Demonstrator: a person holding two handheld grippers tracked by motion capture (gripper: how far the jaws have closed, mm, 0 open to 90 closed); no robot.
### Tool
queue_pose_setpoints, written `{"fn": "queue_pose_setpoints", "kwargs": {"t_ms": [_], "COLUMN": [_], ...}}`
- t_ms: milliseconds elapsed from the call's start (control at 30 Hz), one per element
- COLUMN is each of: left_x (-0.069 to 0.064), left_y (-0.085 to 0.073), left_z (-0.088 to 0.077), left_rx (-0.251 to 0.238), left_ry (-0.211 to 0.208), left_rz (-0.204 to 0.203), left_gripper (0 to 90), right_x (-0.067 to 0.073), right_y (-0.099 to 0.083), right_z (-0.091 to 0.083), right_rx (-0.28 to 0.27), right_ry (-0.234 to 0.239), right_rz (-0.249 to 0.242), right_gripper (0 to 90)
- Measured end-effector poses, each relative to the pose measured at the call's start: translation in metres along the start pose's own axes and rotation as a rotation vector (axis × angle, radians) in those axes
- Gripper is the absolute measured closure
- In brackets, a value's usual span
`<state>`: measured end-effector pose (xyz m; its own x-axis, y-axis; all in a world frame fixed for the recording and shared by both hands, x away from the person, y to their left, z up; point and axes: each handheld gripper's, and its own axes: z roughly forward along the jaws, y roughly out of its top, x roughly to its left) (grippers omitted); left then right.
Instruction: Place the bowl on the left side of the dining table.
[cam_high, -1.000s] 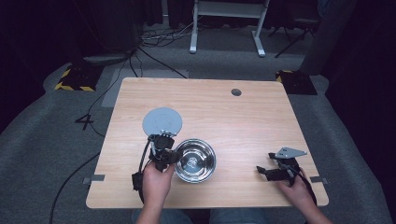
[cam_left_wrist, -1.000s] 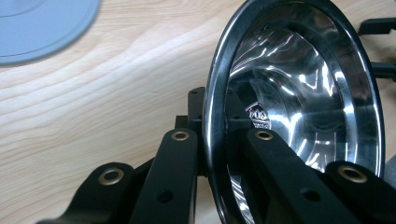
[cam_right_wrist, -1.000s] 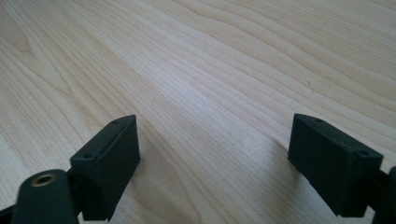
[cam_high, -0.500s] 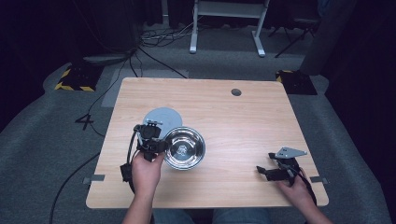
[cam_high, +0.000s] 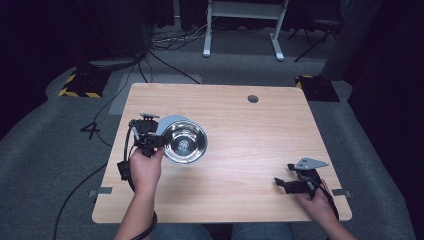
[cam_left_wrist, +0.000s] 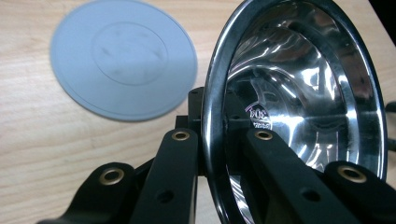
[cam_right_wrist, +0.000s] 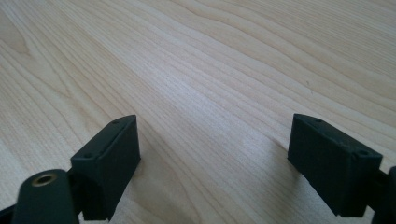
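While my left fingers (cam_left_wrist: 219, 140) stay clamped on the shiny steel bowl (cam_high: 185, 141), it has shifted onto the round grey plate (cam_left_wrist: 122, 58); right fingers (cam_right_wrist: 212, 163) apart, idle

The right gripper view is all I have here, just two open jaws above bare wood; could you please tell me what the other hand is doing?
Observer: The left gripper is shut on the rim of a steel bowl; in its own view one jaw sits inside the rim and one outside.
Operator: Thank you. Is anything else near the bowl?
Observer: Yes, a flat grey disc lies on the table. From above, the bowl covers part of it.
Operator: And where is my gripper relative to all that?
Observer: The right gripper is near the table's front right corner, well apart from the bowl, with nothing between its jaws.
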<state>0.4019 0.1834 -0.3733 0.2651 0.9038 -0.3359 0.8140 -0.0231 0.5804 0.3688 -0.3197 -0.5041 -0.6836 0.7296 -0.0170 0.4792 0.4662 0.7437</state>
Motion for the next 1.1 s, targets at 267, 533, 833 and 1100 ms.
{"fn": "queue_pose_setpoints", "kwargs": {"t_ms": [267,533,833,1100], "left_x": [0.016,0.028,0.043,0.067], "left_y": [0.022,0.034,0.05,0.058], "left_z": [-0.005,-0.003,0.003,0.012], "left_rx": [-0.038,-0.062,-0.072,-0.106], "left_ry": [0.008,0.002,0.023,0.008], "left_rz": [-0.041,-0.097,-0.151,-0.261], "left_gripper": [86.1,86.1,86.1,86.3], "right_x": [0.0,0.0,0.0,0.0], "right_y": [0.0,0.0,0.0,0.0], "right_z": [0.0,0.0,0.0,0.0], "right_rx": [-0.001,-0.001,0.0,0.001], "right_ry": [-0.002,-0.003,-0.003,-0.003], "right_rz": [0.005,0.003,0.003,0.003], "right_gripper": [16.8,16.8,16.8,16.8]}}
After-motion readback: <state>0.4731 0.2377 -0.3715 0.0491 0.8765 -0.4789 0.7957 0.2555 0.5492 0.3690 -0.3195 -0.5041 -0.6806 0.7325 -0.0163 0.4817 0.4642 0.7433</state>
